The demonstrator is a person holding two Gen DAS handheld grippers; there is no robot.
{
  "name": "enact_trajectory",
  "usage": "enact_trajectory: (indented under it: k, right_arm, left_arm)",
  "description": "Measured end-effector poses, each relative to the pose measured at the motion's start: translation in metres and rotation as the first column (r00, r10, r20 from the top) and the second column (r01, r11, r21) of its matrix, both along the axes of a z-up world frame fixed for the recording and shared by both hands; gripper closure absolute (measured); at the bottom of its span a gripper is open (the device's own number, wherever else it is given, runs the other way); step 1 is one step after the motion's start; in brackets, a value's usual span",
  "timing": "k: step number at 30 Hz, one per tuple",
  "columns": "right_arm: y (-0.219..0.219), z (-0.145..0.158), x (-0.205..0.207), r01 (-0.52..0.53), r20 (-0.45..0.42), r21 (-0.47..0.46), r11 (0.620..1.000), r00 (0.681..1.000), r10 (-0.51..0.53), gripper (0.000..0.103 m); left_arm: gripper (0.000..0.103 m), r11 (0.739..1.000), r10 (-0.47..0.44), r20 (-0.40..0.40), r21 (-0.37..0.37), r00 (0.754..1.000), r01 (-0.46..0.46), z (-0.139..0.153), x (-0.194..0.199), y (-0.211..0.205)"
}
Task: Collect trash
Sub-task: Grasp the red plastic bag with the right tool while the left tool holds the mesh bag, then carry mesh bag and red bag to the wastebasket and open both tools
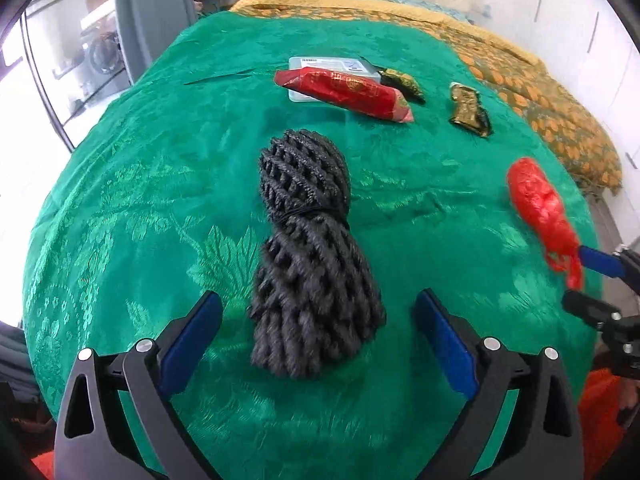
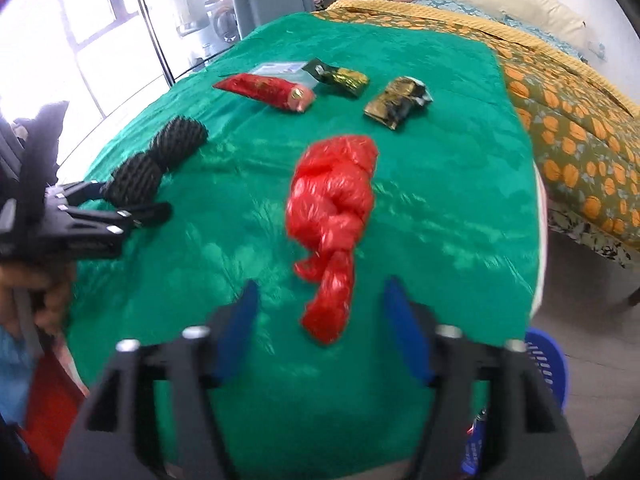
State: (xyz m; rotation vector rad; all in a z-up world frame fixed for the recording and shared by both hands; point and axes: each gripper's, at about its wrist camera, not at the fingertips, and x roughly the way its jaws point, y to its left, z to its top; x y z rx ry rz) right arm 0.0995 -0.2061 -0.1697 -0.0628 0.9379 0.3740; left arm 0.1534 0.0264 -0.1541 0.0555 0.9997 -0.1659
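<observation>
- your left gripper (image 1: 318,330) has its jaws spread wide, one blue pad on each side of the near end of the black net (image 1: 310,248); neither pad touches it.
- the black net is a bundled mesh tied at its waist, lying on the green cloth (image 1: 120,200) that covers the table, toward the left side.
- beyond the net, a red packet (image 1: 346,94) lies slanted across a clear box (image 1: 334,66), with a thin dark strip on the cloth to the left of them.
- just right of the box lies a dark gold wrapper (image 1: 402,84), and further right, apart from it, a second gold wrapper (image 1: 470,108).
- the red bag (image 2: 334,216) is a knotted, twisted plastic bag lying on the cloth right of the net and nearer than the wrappers.
- your right gripper (image 2: 322,328) has its jaws spread too, the blue pads flanking the bag's twisted tail without touching it; this view is a little blurred.
- from the left wrist view, the right gripper's blue tip shows just beside the red bag's tail at the right edge.
- a bed (image 2: 580,120) with an orange-patterned cover stands right of the table.
- a blue basket (image 2: 548,364) sits on the floor by the table's right near corner.
</observation>
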Motion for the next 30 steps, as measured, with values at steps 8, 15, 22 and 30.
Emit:
enact_trajectory:
  k: [8,15,22,30]
  right_arm:
    - [-0.003,0.018,0.011,0.033,0.021,0.004,0.999,0.999,-0.034,0.029]
    - [0.031,0.016,0.046,0.025,-0.016,-0.035,0.999,1.000,-0.025,0.029]
    - [0.032,0.009,0.052,0.069,-0.018,-0.074,0.995,0.997,-0.071,0.060]
    - [-0.024,0.036,0.016,0.113,0.035,0.074,0.991,0.993,-0.116,0.060]
  left_arm:
    - [0.007,0.994,-0.034,0.045,-0.100,0.998,0.038,0.017,0.000,0.016]
    - [0.021,0.998,-0.023,0.056,-0.061,0.998,0.026,0.012,0.014,0.006]
    - [0.062,0.996,0.009,0.043,-0.089,0.999,-0.005,0.006,0.023,0.013]
    - [0.066,0.979,-0.019,0.074,-0.203,0.997,0.034,0.020,0.003,0.009]
